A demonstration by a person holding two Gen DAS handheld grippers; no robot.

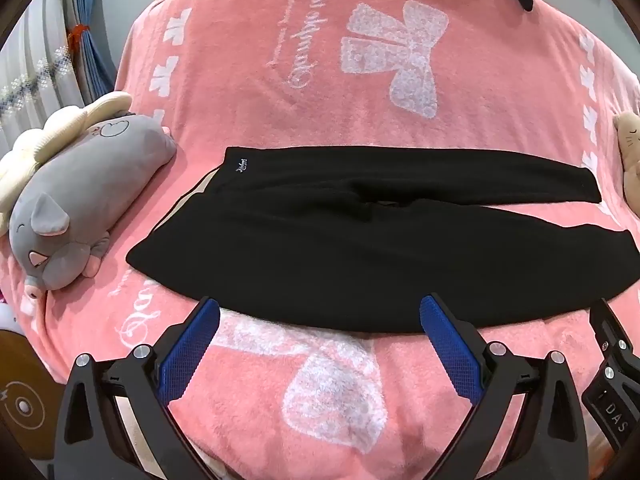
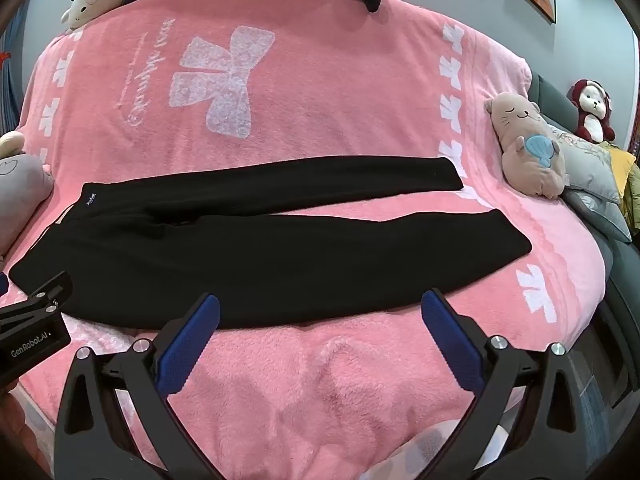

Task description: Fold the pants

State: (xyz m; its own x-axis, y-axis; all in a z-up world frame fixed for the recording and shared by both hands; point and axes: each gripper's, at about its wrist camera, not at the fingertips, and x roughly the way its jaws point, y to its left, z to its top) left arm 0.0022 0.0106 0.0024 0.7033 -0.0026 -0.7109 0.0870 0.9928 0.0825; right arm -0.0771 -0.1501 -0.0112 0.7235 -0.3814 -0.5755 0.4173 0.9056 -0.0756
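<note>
**Black pants laid flat, both grippers wide and empty**

While the black knit pants (image 1: 360,240) lie spread flat across the fluffy pink blanket with white bow prints (image 1: 280,392), neither gripper has hold of them. The waistband, with a small white logo near its far corner, sits toward the left of both views, and the two legs run out to the right, parted by a narrow wedge of pink. The far leg ends short of the near one.

The left gripper (image 1: 320,320) hangs over the blanket at the near edge of the pants, its blue-padded fingers (image 1: 188,356) spread as wide as they go, with nothing between them. The right gripper (image 2: 320,316) is in the same posture further along the near leg, fingers fully apart and empty; whether its tips touch the fabric edge I cannot tell.

A grey plush pig (image 1: 80,208) rests on the blanket just left of the waistband. A beige plush cat with a blue shell (image 2: 528,148) lies near the leg ends at the right edge.
</note>
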